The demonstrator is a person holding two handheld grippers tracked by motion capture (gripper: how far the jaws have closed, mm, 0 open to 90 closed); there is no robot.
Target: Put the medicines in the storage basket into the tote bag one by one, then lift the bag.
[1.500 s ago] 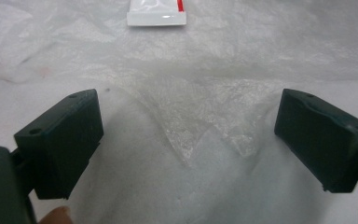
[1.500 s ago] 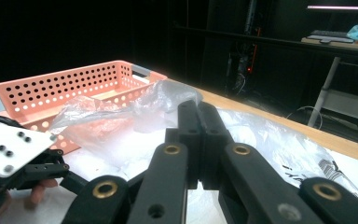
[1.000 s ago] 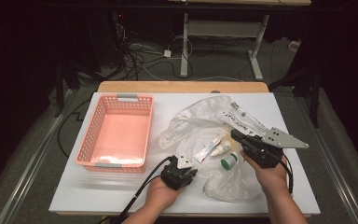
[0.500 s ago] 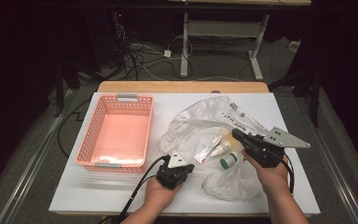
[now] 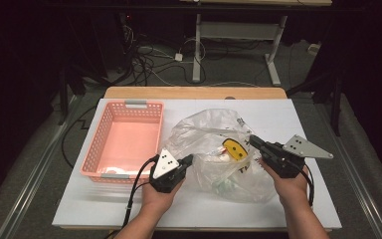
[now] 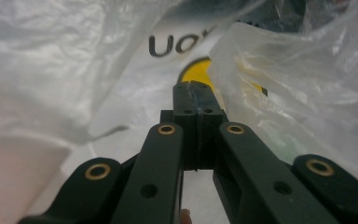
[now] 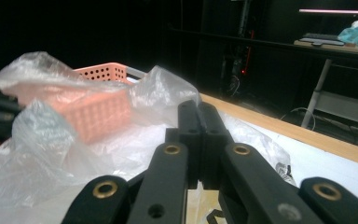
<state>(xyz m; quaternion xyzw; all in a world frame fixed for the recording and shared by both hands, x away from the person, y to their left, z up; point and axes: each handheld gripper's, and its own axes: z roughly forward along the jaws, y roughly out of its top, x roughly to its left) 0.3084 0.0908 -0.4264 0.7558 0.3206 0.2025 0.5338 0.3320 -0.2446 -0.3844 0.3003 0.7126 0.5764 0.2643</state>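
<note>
the clear, crinkled plastic bag with black lettering and a yellow round print (image 5: 219,149) lies on the white table top (image 5: 129,209), just to the right of the pink perforated plastic basket (image 5: 124,142), and it puffs up into a loose dome. small items sit inside it, among them something green near the bag's lower edge (image 5: 224,186), too blurred by the film to name. the left gripper (image 5: 188,160) meets the bag's left edge, on the side nearest the basket; in the left gripper view its jaws are pressed flat together with film bunched all round their tips (image 6: 196,93), and it seems to be pinching a fold of the bag, though the fold itself cannot be made out between them. the right gripper (image 5: 253,141) sits at the bag's right edge, the far side from the basket, its jaws likewise pressed together in the right gripper view (image 7: 198,112), with film rising on both sides of them. held like this, at opposite edges, the two grippers look set to pull the bag's mouth apart or lift it so the contents can come out, with the basket waiting empty beside it as the likely place for them.

compared with a second ago, the bag stands taller and fuller, its yellow print now turned up into sight, where before it lay flatter with a white tube and bottle plainly visible. the left gripper has moved up from below the bag to its edge.
</note>
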